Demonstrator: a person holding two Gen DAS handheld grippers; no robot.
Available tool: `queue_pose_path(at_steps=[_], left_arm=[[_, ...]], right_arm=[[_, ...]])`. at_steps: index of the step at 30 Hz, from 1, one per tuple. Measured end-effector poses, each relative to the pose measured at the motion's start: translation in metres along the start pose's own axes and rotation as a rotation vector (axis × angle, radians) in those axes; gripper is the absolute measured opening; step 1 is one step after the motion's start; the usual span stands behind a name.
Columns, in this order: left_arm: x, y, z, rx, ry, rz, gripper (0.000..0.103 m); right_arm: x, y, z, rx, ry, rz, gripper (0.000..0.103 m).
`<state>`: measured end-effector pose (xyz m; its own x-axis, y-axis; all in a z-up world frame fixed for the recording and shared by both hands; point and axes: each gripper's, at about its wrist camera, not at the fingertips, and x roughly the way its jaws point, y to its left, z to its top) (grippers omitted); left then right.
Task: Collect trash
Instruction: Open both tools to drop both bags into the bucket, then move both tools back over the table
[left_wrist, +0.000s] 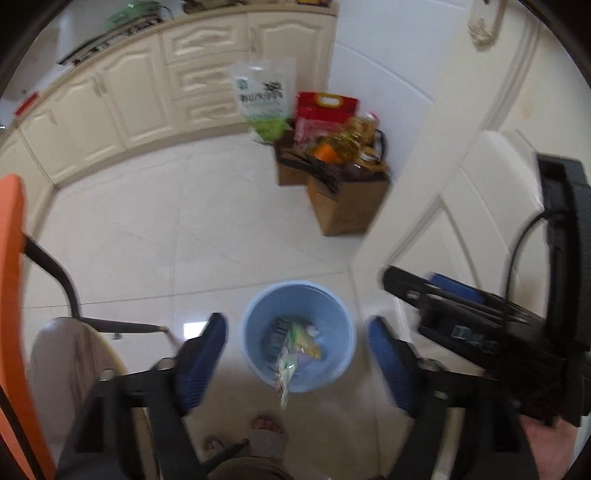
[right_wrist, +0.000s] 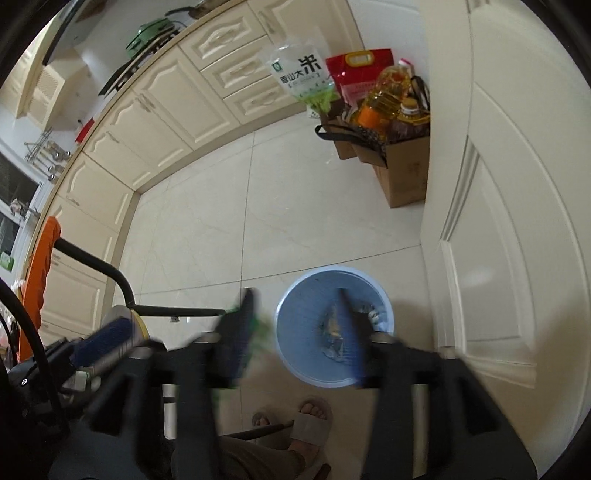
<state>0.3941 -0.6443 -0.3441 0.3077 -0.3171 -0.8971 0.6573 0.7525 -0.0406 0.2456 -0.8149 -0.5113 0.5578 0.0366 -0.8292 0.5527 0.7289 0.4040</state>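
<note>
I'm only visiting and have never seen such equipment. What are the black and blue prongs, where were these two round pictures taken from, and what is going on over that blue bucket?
No robot here: a person holds a two-fingered grabber in each hand, each with a wide-angle camera looking along its fingers. One picture comes from the left gripper, the other from the right gripper. Both stand open above a blue bin on the tiled kitchen floor. A wrapper is between the left one's fingers, untouched, seemingly dropping in. Other wrappers lie inside. A box of groceries stands near the door.
</note>
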Motion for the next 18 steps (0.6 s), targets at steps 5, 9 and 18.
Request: queue_pose_path(at_steps=[5, 9, 18], left_arm=[[-0.004, -0.010, -0.006, 0.012, -0.009, 0.040, 0.102], [-0.017, -0.024, -0.018, 0.025, -0.048, 0.053, 0.102], [-0.095, -0.021, -0.057, 0.027, -0.161, 0.018, 0.102]], right_arm=[[-0.022, -0.010, 0.001, 0.058, -0.047, -0.018, 0.103], [-0.041, -0.011, 0.003, 0.080, -0.069, -0.034, 0.103], [-0.098, 0.019, 0.000, 0.041, -0.153, -0.031, 0.103]])
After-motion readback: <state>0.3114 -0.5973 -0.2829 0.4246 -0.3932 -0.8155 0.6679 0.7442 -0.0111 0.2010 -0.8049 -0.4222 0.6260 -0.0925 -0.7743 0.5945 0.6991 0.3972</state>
